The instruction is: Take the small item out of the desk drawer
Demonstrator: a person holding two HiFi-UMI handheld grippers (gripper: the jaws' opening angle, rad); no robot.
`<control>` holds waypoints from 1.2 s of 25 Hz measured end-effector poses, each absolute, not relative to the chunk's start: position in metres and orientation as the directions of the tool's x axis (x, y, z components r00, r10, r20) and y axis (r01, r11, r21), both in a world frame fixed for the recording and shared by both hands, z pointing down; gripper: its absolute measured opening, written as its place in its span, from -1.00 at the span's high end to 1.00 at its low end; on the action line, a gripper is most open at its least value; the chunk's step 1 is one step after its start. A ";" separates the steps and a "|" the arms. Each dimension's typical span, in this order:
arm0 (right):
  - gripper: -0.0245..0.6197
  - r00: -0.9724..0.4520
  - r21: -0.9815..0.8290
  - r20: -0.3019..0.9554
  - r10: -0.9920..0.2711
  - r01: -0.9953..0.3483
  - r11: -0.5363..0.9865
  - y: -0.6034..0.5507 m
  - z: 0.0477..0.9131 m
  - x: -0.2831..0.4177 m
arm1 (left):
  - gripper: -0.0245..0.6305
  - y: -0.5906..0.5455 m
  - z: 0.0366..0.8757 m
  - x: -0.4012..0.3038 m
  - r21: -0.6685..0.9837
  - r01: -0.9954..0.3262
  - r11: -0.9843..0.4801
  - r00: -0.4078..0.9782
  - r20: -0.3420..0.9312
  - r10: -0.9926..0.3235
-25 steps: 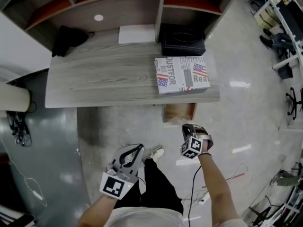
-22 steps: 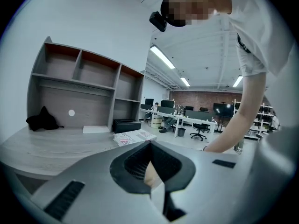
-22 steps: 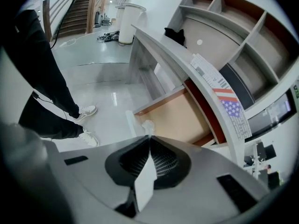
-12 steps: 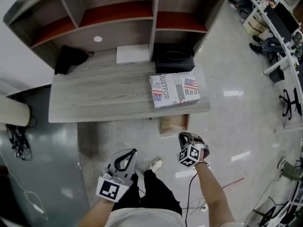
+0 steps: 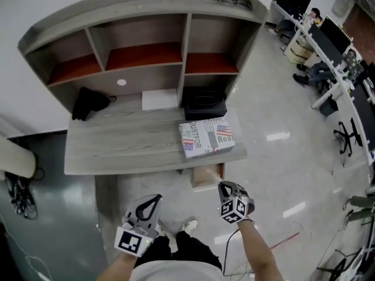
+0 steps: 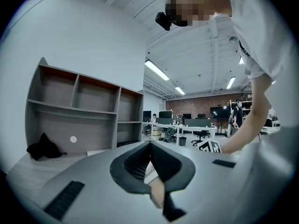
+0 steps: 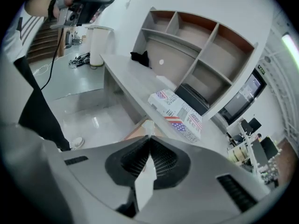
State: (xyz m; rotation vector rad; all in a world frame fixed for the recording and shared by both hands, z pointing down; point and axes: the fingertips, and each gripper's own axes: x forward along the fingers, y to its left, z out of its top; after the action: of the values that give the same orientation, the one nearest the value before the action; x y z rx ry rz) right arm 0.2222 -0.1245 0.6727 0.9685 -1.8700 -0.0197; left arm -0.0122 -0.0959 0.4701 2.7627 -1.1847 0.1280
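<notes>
A small white item (image 7: 144, 183), thin and flat like a folded slip, is clamped in the right tool (image 7: 149, 138). The tool's jaws are closed tight on it. One end of the item pokes out past the jaw tips and the rest runs back between the ribbed pads. In the head view the item is too small to make out.

The right tool (image 5: 221, 185) is held in the air over the floor (image 5: 275, 174), pointing down and forward. The drawer (image 5: 206, 177) is at its 11 o'clock, just beyond the tips. The drawer is pulled out from under the front edge of the tabletop (image 5: 129, 151), showing a tan wooden inside.

The left tool (image 5: 157, 198) is at the right tool's 9 o'clock, well apart from it, and also in the air. Its jaws are closed together with nothing between them (image 6: 150, 143).

On the tabletop, at the drawer's 12 o'clock, lies a box (image 5: 206, 137) printed with flags and lettering. A black box (image 5: 205, 104) sits just behind it, at its 12 o'clock. A white sheet (image 5: 159, 99) lies at the black box's 9 o'clock, and a black cloth (image 5: 89, 103) lies farther along toward 9 o'clock. Open shelves (image 5: 140, 57) rise behind the tabletop.
</notes>
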 end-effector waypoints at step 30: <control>0.84 -0.333 0.173 0.345 -0.877 -0.896 0.409 -0.118 0.423 0.226 | 0.87 -0.120 0.357 -0.095 -0.053 -0.851 -0.522 0.525 -0.111 -0.844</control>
State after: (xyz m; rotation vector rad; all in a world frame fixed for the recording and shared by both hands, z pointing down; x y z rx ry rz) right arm 0.2260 -0.1184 0.4229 1.5221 -2.2870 0.0678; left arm -0.0955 -0.1205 0.3566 2.8297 -1.5784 -0.1165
